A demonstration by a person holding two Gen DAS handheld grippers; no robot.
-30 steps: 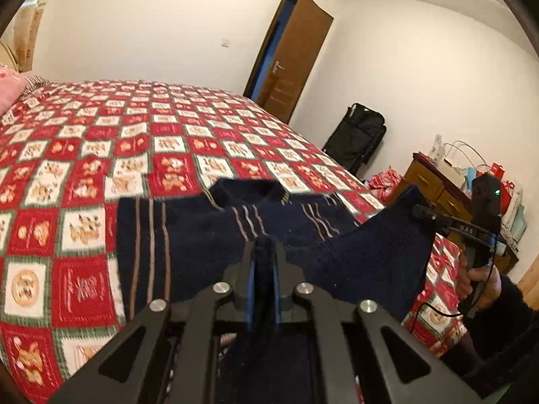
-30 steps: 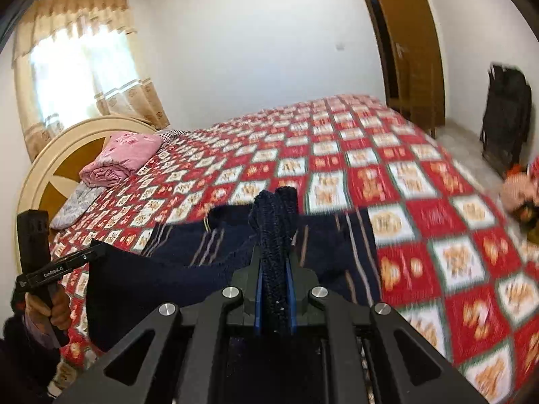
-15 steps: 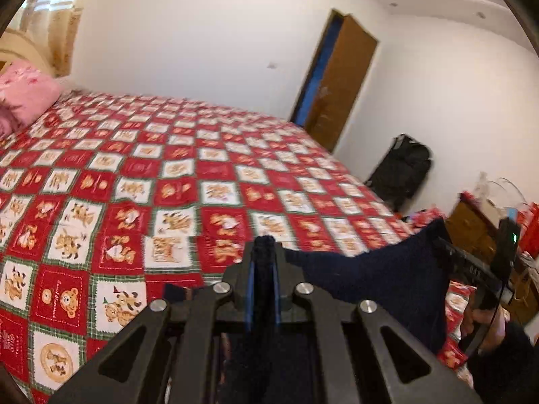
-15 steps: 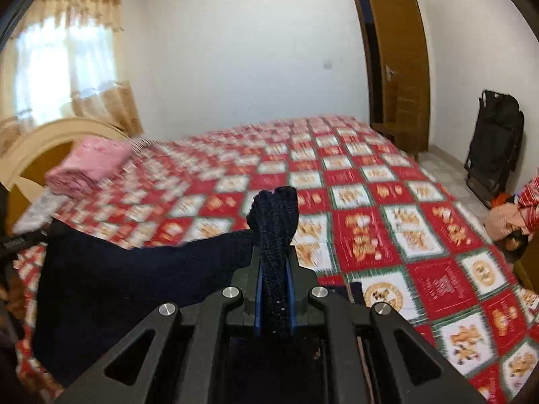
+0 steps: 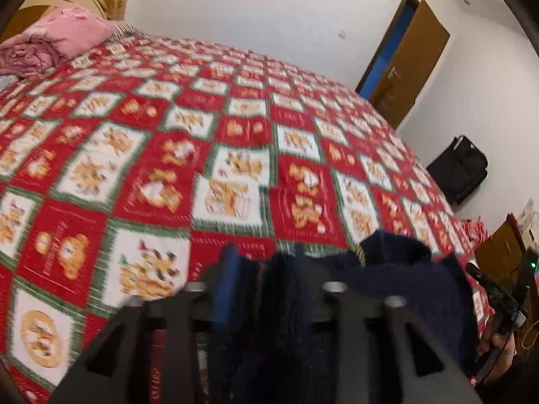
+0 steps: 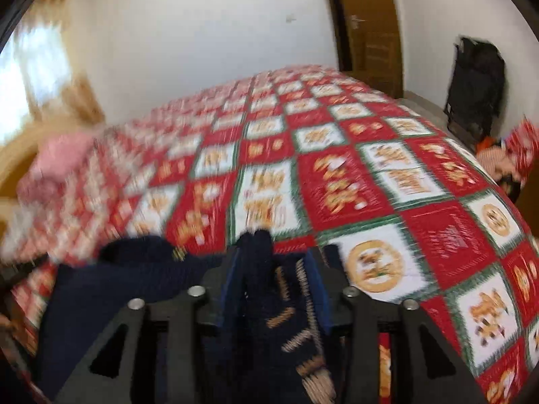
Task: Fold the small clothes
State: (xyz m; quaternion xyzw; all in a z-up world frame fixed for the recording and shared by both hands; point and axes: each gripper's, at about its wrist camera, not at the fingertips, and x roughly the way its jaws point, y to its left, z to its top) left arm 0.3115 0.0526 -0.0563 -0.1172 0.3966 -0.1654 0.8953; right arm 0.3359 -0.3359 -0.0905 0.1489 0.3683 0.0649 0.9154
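Observation:
A small navy knit sweater [image 5: 404, 289] with tan stripes lies bunched at the near edge of the bed; its collar [image 6: 134, 252] shows in the right wrist view. My left gripper [image 5: 266, 269] has its jaws parted, with sweater cloth lying loose between them. My right gripper [image 6: 273, 262] has its jaws parted too, around a fold of the striped cloth [image 6: 296, 316]. The other hand-held gripper [image 5: 498, 299] shows at the right edge of the left wrist view. Both views are motion-blurred.
The bed carries a red, white and green patchwork quilt [image 5: 235, 155]. Pink bedding [image 5: 57, 40] lies by the headboard. A brown door [image 5: 404, 64], a black bag [image 5: 461, 168] and a wooden dresser [image 5: 505, 245] stand off the bed's right side.
Both grippers went from shut on the sweater to jaws parted. The sweater went from stretched between them to bunched on the quilt. Both cameras dropped closer to the bed.

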